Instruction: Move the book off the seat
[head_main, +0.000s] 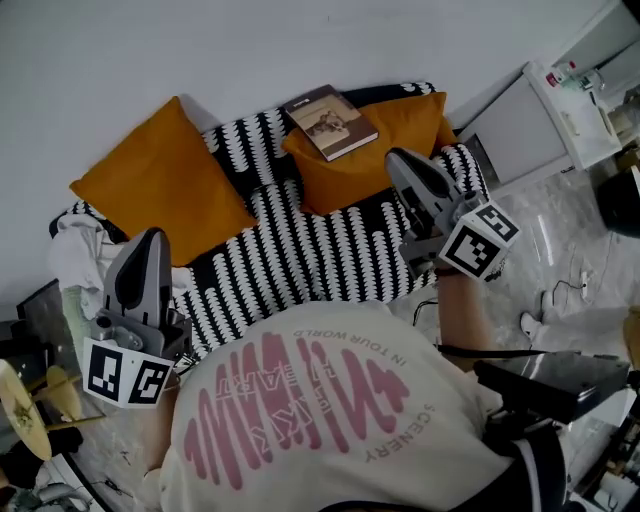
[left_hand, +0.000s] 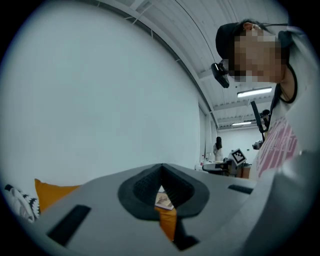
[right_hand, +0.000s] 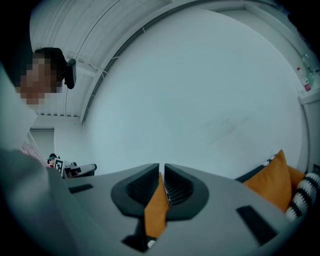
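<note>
A brown book (head_main: 331, 121) lies flat on top of the right orange cushion (head_main: 365, 165) at the back of a black-and-white patterned sofa (head_main: 320, 250). My right gripper (head_main: 397, 157) is level just right of that cushion, jaws shut with nothing held; the cushion's orange shows through its slit (right_hand: 162, 167). My left gripper (head_main: 152, 238) is at the sofa's left front, below the left orange cushion (head_main: 160, 185), its jaw tips meeting and empty. In the left gripper view (left_hand: 161, 167) the book (left_hand: 163, 200) shows small, far off, through the notch behind the tips.
A white wall runs behind the sofa. A white cabinet (head_main: 545, 110) stands at the right, with cables on the pale floor (head_main: 565, 280) below it. White cloth (head_main: 75, 255) lies at the sofa's left end. Yellow discs (head_main: 20, 410) sit at the lower left.
</note>
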